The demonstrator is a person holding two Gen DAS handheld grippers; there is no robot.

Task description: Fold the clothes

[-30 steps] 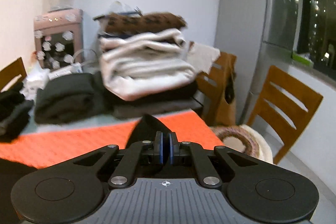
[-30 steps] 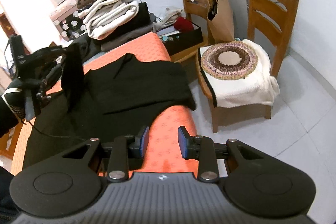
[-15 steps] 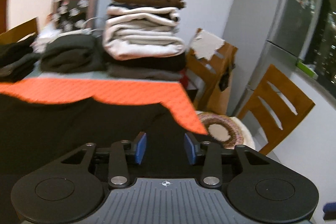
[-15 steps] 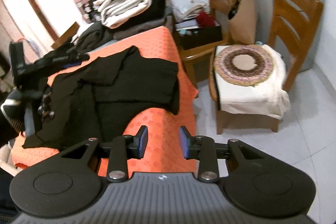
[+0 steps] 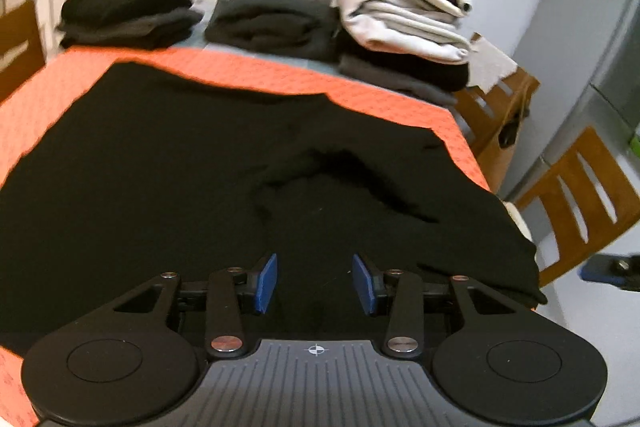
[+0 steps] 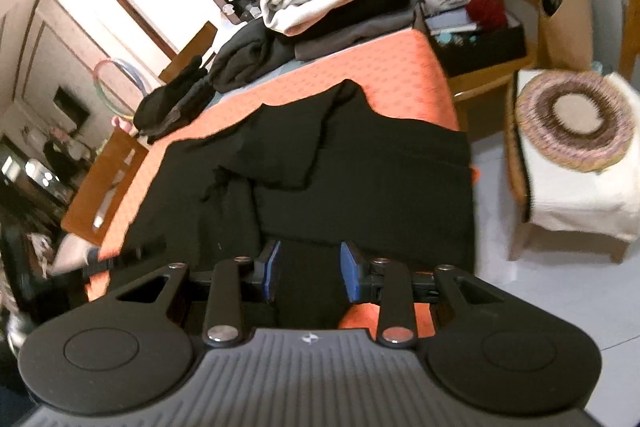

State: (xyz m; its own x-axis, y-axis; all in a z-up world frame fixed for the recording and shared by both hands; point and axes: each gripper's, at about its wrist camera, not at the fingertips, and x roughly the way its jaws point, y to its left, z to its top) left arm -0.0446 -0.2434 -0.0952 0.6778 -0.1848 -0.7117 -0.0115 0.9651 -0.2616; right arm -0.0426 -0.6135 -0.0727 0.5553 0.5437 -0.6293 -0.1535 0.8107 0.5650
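Left gripper (image 5: 314, 283): jaws apart after just opening, nothing between the blue pads, hanging over the near part of the black garment (image 5: 200, 179). Right gripper (image 6: 308, 271): jaws partly apart, no grip, above the garment's near edge by the table corner. Garment lies spread on the orange table cover (image 5: 360, 99), rumpled, one flap folded over toward the middle (image 6: 288, 143), right edge hanging over the table side. Behind it, along the far edge: folded dark clothes (image 5: 272, 23), more dark folded items (image 5: 128, 15) at left, a stack of cream garments (image 5: 408, 19) topped by a brown patterned one. Right of the table: wooden chair with round woven cushion (image 6: 576, 123).
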